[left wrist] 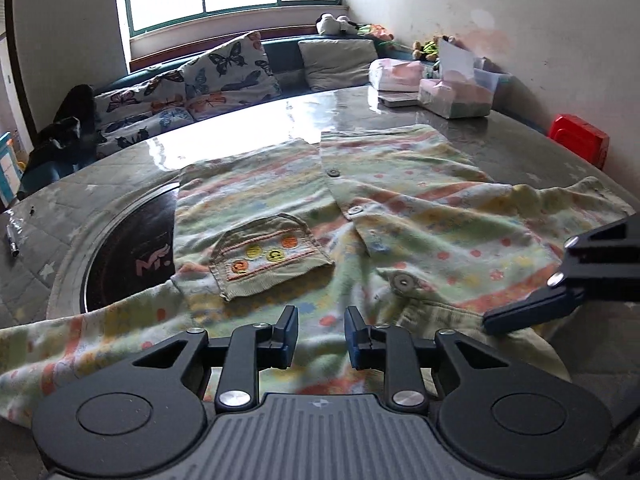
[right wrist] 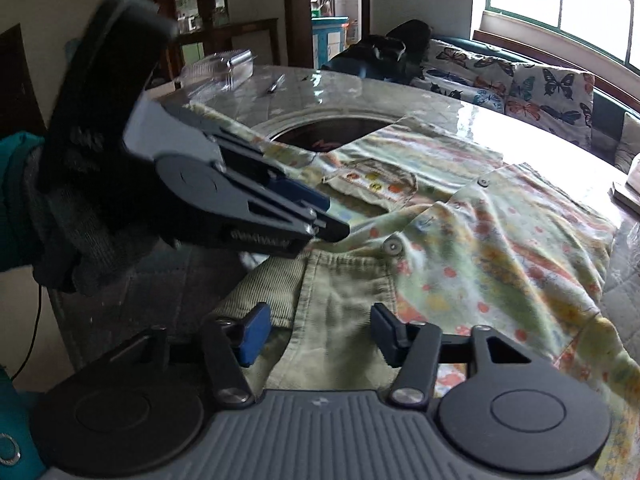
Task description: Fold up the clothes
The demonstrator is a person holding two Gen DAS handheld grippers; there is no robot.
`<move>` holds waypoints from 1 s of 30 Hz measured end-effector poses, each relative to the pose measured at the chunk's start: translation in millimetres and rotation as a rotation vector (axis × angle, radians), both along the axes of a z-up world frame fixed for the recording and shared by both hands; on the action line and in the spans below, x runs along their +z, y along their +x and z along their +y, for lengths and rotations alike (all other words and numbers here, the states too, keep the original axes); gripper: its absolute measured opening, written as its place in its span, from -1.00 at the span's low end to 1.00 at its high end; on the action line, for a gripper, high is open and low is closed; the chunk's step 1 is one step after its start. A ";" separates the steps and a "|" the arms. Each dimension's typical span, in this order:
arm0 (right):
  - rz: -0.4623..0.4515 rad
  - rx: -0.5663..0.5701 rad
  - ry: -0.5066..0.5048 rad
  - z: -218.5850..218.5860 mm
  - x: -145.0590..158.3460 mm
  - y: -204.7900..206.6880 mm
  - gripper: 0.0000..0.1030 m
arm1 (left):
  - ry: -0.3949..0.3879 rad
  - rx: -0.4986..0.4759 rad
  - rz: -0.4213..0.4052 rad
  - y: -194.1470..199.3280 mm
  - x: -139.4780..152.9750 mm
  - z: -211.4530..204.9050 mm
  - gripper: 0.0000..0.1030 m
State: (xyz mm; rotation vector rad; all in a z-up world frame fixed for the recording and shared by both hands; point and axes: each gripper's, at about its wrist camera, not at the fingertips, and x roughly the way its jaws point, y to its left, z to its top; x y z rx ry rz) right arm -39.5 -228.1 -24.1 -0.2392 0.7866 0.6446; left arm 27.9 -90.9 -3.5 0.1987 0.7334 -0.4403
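A pale green child's shirt [left wrist: 420, 216] with coloured dots, stripes, snap buttons and a chest pocket [left wrist: 268, 256] lies spread open on the round table [left wrist: 248, 120]. My left gripper [left wrist: 322, 336] is open just above its near hem, with cloth beneath the gap. My right gripper [right wrist: 318, 334] is open over the ribbed green collar band [right wrist: 340, 300]. The right gripper's fingers [left wrist: 532, 308] show at the right of the left wrist view. The left gripper [right wrist: 324, 216], held by a gloved hand, shows in the right wrist view.
A dark round inset [left wrist: 132, 256] sits in the table, partly under the shirt. Tissue packs and boxes [left wrist: 452, 92] stand at the table's far right. A pen [left wrist: 12, 236] lies at the left. A bench with butterfly cushions [left wrist: 192, 84] runs behind.
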 end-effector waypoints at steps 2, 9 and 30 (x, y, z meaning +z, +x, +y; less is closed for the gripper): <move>-0.001 -0.001 -0.010 0.4 -1.3 -1.1 -0.06 | -0.014 0.013 -0.002 -0.8 2.8 4.8 -0.46; 0.004 -0.022 -0.005 -3.0 0.1 0.4 -0.37 | -0.034 0.055 -0.011 -5.0 10.0 23.1 -0.44; 0.026 -0.069 0.029 0.7 -1.4 11.7 -0.87 | -0.062 -0.020 -0.039 -35.9 19.8 31.6 -0.25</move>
